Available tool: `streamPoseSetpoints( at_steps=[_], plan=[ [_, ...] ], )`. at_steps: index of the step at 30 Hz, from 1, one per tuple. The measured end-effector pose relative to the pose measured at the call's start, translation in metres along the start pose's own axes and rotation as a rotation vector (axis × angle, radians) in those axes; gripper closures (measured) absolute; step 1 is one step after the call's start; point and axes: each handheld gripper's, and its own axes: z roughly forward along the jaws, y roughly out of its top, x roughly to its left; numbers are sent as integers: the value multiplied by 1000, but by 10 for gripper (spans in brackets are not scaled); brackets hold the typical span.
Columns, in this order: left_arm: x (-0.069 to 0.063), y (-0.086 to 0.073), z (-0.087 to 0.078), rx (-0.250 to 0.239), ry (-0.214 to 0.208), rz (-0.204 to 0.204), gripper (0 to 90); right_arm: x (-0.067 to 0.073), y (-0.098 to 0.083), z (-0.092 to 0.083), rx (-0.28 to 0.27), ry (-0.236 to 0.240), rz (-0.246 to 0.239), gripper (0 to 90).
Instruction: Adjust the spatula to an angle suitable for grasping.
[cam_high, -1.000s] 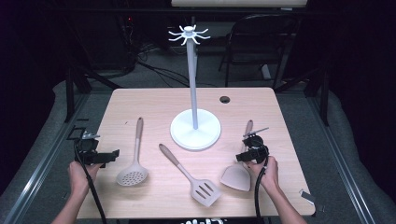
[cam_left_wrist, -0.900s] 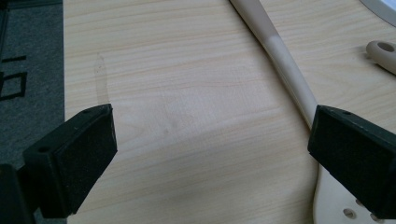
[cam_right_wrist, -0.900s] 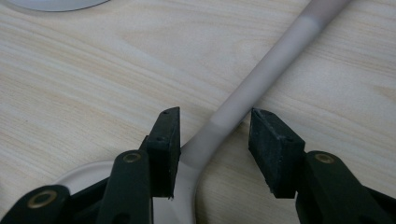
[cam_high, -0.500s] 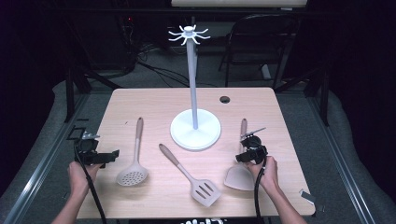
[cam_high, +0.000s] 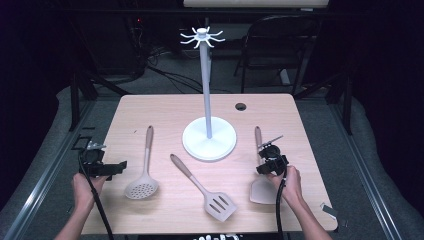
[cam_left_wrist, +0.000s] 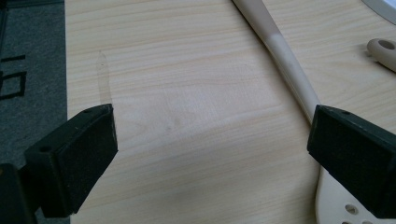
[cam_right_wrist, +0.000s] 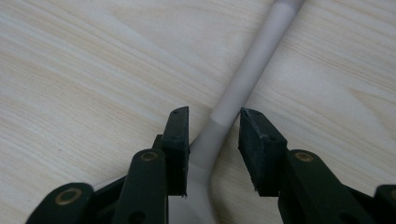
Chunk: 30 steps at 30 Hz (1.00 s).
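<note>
right gripper closing astride the neck of the solid turner at the table's right, pads not yet pressing. left gripper spread wide, holding nothing. probably light, stiff, slightly slick; best pinched at the neck.

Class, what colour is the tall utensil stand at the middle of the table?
White; the utensil stand shows best in the high view.
</note>
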Motion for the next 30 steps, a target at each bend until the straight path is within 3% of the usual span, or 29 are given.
streamPoseSetpoints(
  at_steps=[14,16,24,30],
  plan=[
    [-1,0,-2,-6,-2,2,16,-16,-7,-7,42,-4,-2,694],
    [-1,0,-2,-8,-3,7,16,-20,-8,-10,78,10,-18,704],
    [-2,0,-3,-11,-1,7,16,-29,-16,-16,130,9,-32,727],
    [-3,1,-2,-9,-5,15,17,-33,-17,-14,113,41,5,668]
  ],
)
